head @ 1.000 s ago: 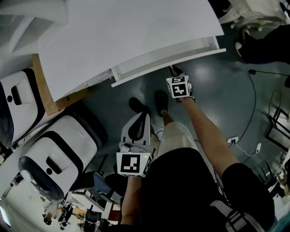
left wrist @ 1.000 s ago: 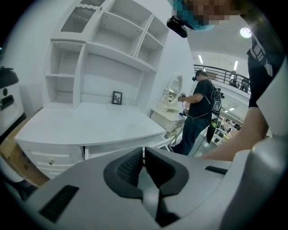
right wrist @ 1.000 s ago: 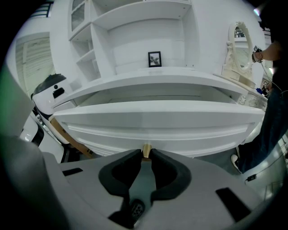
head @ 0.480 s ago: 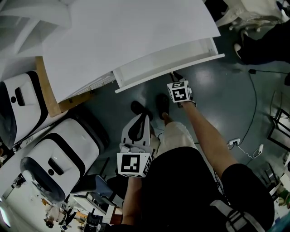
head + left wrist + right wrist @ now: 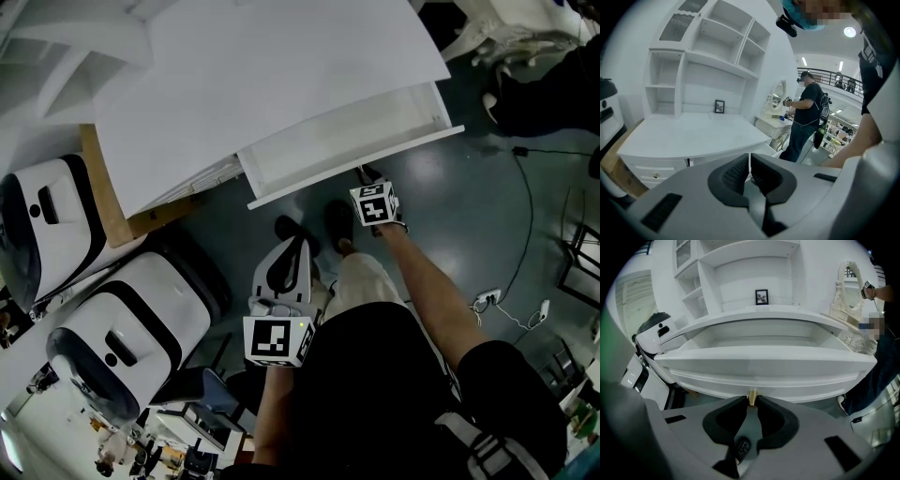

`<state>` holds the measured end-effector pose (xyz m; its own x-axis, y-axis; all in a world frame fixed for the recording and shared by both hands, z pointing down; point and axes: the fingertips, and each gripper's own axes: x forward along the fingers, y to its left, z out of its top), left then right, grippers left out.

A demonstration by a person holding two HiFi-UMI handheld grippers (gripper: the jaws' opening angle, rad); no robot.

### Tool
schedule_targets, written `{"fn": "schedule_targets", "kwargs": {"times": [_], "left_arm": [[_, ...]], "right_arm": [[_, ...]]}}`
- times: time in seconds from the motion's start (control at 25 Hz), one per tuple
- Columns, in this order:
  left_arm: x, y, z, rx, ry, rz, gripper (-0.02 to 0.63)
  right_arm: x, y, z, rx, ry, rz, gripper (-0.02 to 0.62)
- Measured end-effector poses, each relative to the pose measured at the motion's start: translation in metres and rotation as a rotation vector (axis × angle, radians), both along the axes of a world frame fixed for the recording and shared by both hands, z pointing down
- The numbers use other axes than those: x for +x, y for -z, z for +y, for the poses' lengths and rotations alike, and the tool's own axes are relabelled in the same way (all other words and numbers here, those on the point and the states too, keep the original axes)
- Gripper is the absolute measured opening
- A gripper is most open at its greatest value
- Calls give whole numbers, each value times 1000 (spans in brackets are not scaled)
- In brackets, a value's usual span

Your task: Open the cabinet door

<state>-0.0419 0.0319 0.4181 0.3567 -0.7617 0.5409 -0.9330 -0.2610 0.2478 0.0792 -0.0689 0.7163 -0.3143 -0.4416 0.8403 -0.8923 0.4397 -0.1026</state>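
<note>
The white cabinet (image 5: pixel 253 84) has a wide curved drawer (image 5: pixel 337 150) standing partly pulled out, its front (image 5: pixel 764 369) bearing a small brass knob (image 5: pixel 752 397). My right gripper (image 5: pixel 752 401) is shut on that knob, pads on either side of it. In the head view the right gripper (image 5: pixel 364 178) sits just below the drawer front (image 5: pixel 375 161), near its right end. My left gripper (image 5: pixel 749 161) hangs low by the person's body, away from the cabinet, jaws shut with nothing between them; the left gripper (image 5: pixel 281 262) points toward the cabinet.
Two white-and-black machines (image 5: pixel 122 319) (image 5: pixel 37 225) stand left of the cabinet beside a brown board (image 5: pixel 103 187). The person's shoes (image 5: pixel 337 220) are under the drawer. Cables and a power strip (image 5: pixel 483 292) lie on the floor at right. Another person (image 5: pixel 804 117) stands behind.
The drawer has slid further out of the cabinet toward the person, showing more of its inside. My right gripper came back with the knob. The left gripper stayed put.
</note>
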Motion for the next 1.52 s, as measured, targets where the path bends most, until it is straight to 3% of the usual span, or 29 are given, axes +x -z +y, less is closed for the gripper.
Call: {"fn": "schedule_targets", "kwargs": {"times": [1.52], "left_arm": [[28, 11, 24, 38, -114, 4, 31]], "right_arm": [[36, 0, 96, -57, -26, 10, 86]]}}
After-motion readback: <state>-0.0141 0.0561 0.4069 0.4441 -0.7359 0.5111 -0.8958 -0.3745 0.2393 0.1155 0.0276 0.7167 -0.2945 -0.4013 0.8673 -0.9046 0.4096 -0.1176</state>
